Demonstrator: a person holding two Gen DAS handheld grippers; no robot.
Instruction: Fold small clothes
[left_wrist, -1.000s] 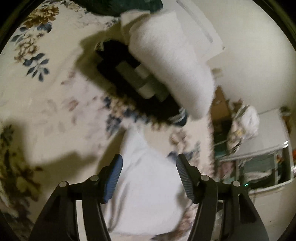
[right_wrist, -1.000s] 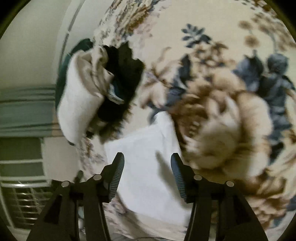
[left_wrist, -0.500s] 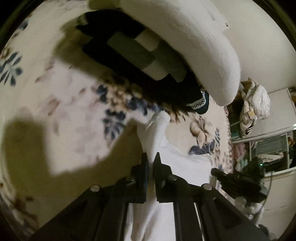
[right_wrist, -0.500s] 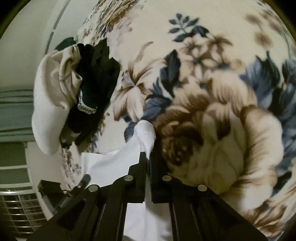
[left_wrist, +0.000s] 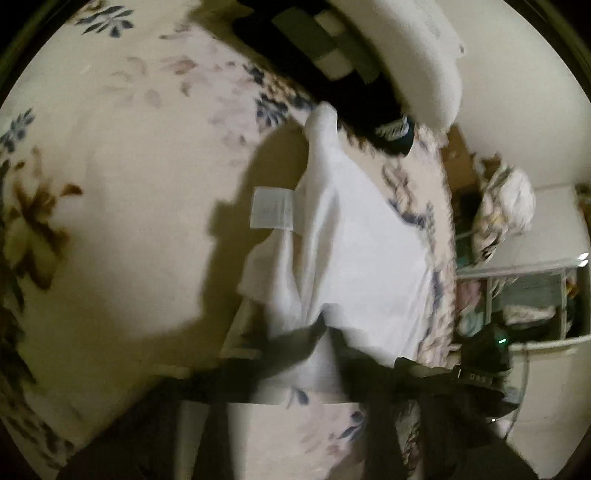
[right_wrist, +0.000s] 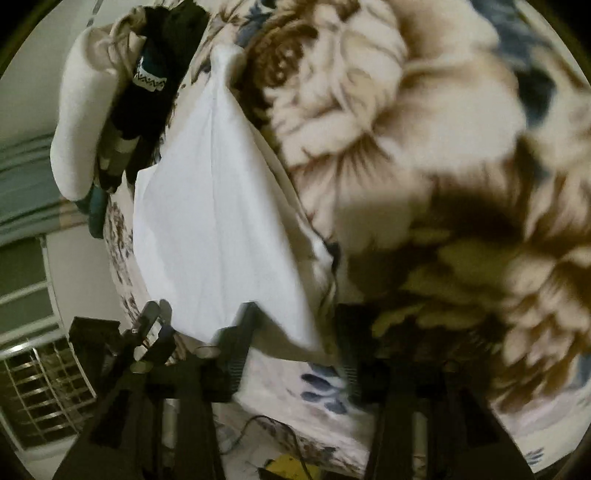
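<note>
A small white garment (left_wrist: 354, 258) lies on the floral blanket (left_wrist: 110, 221), with a white label (left_wrist: 271, 212) sticking out at its left. It also shows in the right wrist view (right_wrist: 218, 221), spread flat with one pinched corner pointing away. My left gripper (left_wrist: 328, 354) is blurred and dark at the garment's near edge; the jaws stand a little apart with white cloth showing between them. My right gripper (right_wrist: 295, 354) is open, its fingers wide apart at the garment's near edge. The right gripper also shows in the left wrist view (left_wrist: 476, 369).
A pile of clothes with a white piece (left_wrist: 417, 59) on top and dark pieces (left_wrist: 332, 74) under it lies beyond the garment; it also shows in the right wrist view (right_wrist: 122, 110). Shelves (left_wrist: 524, 295) stand off the bed's right edge. A window grille (right_wrist: 40, 387) is at the left.
Both grippers were shut on pinched corners of the white garment half a second ago. Now they have pulled back to its near edge, the right one has opened, and the garment lies flatter.
</note>
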